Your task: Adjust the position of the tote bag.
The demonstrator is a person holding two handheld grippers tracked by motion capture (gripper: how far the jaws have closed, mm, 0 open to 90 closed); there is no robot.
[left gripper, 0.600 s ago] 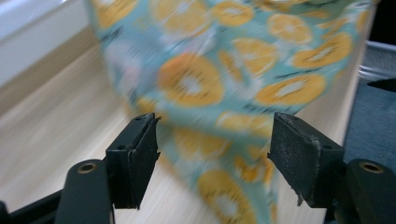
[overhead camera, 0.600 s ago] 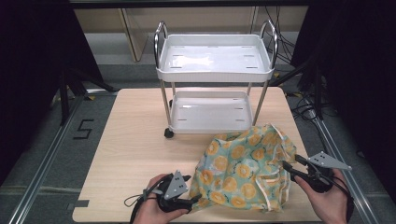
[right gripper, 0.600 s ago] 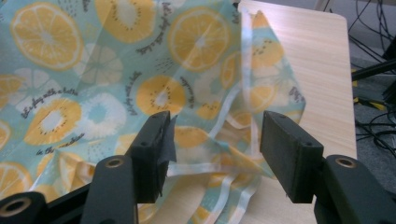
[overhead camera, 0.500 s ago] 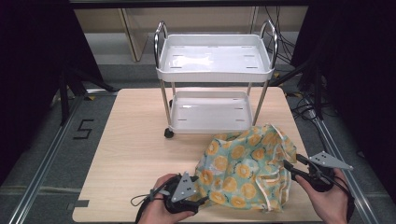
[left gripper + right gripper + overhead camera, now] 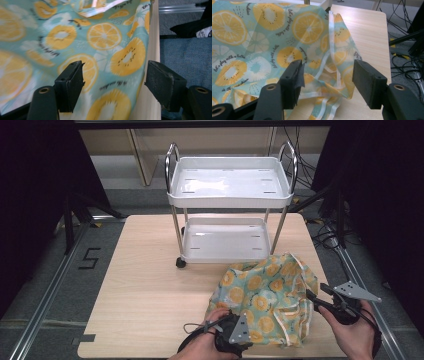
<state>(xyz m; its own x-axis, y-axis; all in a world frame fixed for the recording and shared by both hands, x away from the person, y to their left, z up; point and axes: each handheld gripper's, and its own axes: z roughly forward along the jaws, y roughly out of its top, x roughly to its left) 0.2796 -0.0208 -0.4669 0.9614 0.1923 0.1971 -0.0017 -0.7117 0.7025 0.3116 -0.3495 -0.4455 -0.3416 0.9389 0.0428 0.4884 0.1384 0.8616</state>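
A soft bag (image 5: 265,302) printed with orange slices lies slumped on the table (image 5: 150,290), in front of the cart (image 5: 230,215) and off toward the cart's right-hand side, with its near edge reaching almost to the table's front edge. It is judged to be light and limp — thin coated cloth that folds and sags under its own weight and keeps no shape when lifted. The sheen seen in the left gripper view suggests a slightly slick surface, so a shallow pinch could slip off. Nothing about it looks fragile.

The left gripper (image 5: 235,335) is set at the bag's near-left corner, with its jaws standing wide apart; in the left gripper view the cloth (image 5: 105,50) lies between and beyond the jaws, but it is not pressed by either pad. The right gripper (image 5: 320,304) is held at the side of the bag farther from the cart's wheel, jaws likewise apart, with the pale-trimmed edge and straps (image 5: 329,82) lying between them, ungripped.

The best hold is judged to be on the hemmed rim or the straps — doubled cloth there gives the pads something thicker to bite. Two holds set well apart along the rim would be needed, as a single pinch would leave the rest hanging in a bunch
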